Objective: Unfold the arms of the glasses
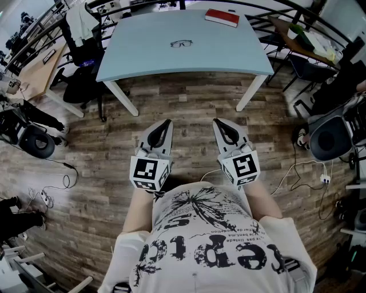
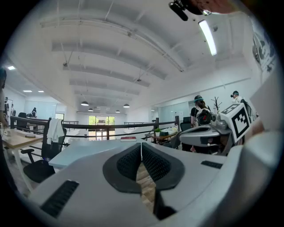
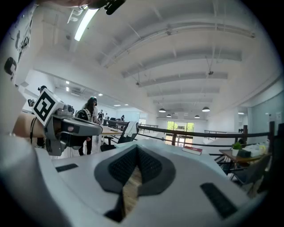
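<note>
The left gripper (image 1: 165, 122) and right gripper (image 1: 219, 122) are clenched, empty; the glasses (image 1: 181, 43) could be shoved across the worktop (image 1: 137, 54) unless jaws are opened.

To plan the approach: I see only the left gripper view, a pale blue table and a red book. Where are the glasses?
Observer: The dark-framed glasses lie near the middle of the pale blue table, apart from the red book at its far right corner.
Operator: Is the right claw ready?
Observer: The right claw is shut and empty.
Operator: Are we at the table?
Observer: No; the left claw and the right one hang over the wood-plank floor, short of the near edge.
</note>
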A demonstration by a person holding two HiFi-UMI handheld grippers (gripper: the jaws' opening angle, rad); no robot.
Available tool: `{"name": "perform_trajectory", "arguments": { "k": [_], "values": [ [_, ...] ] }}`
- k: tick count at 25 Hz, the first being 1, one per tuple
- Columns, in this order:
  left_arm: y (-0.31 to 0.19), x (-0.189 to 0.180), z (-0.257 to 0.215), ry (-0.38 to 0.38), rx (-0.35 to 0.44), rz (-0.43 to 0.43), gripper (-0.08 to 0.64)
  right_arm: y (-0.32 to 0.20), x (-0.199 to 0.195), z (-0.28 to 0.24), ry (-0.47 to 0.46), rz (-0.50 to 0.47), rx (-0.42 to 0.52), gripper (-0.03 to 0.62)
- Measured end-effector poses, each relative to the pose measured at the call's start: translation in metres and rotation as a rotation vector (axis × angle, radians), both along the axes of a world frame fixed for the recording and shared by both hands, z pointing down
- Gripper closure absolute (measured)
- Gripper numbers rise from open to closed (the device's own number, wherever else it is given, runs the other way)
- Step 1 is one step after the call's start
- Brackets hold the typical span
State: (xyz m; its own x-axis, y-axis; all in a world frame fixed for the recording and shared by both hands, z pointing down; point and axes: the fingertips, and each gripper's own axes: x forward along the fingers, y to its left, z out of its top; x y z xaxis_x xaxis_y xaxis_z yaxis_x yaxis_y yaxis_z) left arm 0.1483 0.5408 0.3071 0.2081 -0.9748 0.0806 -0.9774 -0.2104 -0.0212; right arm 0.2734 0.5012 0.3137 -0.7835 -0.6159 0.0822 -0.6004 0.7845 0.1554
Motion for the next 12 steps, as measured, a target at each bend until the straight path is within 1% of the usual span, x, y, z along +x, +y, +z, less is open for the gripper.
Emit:
{"name": "perform_trajectory", "arguments": {
  "k": [5,12],
  "values": [
    [-0.003,-0.002,-0.001,0.004,0.001,0.002,0.537,-0.005,-0.002,0.001,-0.003,0.003,-0.014,0.583],
    [-0.006,0.004,0.008,0.001,-0.027,0.004,0.537,-0.01,0.001,0.011,-0.006,0.022,-0.053,0.581]
  ]
}}
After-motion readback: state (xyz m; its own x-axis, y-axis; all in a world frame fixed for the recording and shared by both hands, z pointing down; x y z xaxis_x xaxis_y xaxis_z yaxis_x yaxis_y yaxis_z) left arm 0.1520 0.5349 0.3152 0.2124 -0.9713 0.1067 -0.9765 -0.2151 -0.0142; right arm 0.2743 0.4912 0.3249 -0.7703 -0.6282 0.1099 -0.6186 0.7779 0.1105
